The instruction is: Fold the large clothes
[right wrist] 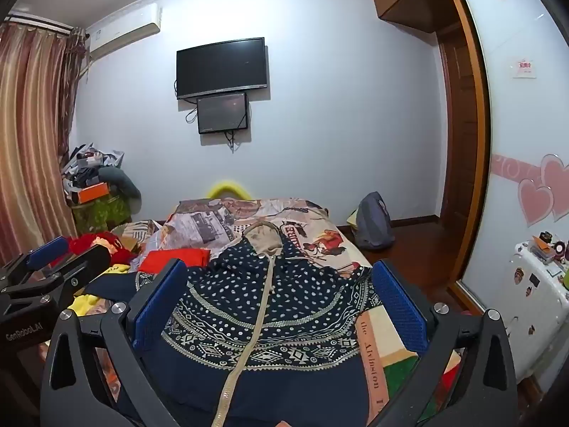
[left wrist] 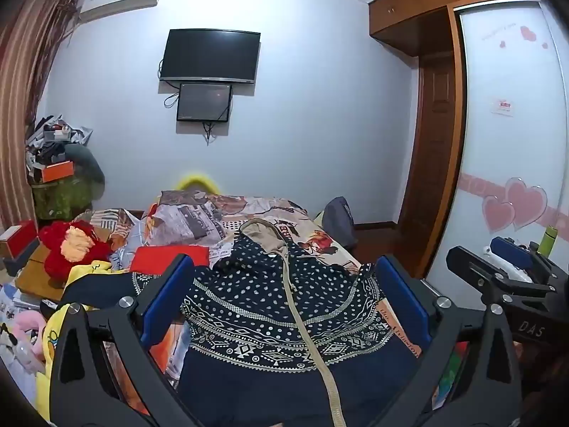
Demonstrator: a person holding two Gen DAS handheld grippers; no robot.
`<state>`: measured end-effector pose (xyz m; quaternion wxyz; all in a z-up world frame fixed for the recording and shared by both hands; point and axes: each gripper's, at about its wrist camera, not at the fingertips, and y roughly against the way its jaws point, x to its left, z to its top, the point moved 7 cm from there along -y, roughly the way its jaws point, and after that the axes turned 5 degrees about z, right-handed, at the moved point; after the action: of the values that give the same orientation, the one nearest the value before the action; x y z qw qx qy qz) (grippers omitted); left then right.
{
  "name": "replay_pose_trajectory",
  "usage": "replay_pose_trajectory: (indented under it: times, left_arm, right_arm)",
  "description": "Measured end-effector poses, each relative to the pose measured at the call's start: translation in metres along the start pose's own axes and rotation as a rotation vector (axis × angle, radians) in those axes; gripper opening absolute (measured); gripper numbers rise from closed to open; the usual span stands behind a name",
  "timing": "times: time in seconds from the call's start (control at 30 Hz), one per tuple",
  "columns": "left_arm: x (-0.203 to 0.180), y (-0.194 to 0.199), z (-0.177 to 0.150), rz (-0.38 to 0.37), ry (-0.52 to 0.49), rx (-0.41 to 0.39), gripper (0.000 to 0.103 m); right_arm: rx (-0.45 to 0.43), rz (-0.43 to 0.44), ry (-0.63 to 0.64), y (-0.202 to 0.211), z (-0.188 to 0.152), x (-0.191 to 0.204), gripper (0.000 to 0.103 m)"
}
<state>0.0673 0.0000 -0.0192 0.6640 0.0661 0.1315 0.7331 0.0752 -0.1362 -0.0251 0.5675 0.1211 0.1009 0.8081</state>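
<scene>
Navy patterned hoodie [left wrist: 270,306] lies zipper-up along the bed [left wrist: 320,238], hood far, ready for folding. Left gripper [left wrist: 284,291] and right gripper [right wrist: 281,295] hover, fingers [right wrist: 156,302] wide apart, holding nothing.

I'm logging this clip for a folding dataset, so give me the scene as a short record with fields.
garment: navy patterned hoodie, spread flat, zipper up, hood away from the cameras
surface: bed with printed cover
left gripper: open, above the hoodie, holding nothing
right gripper: open, above the hoodie, holding nothing
nearby: red cloth beside the hoodie
fold state: not yet folded
</scene>
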Motion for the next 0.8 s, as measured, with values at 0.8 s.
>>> replay_pose_trajectory:
  times: [0.8]
  left_arm:
    - [0.011,-0.009,-0.009,0.019,0.015,0.027,0.103]
  right_arm:
    - [0.021,0.003,0.005,-0.011,-0.006,0.003,0.103]
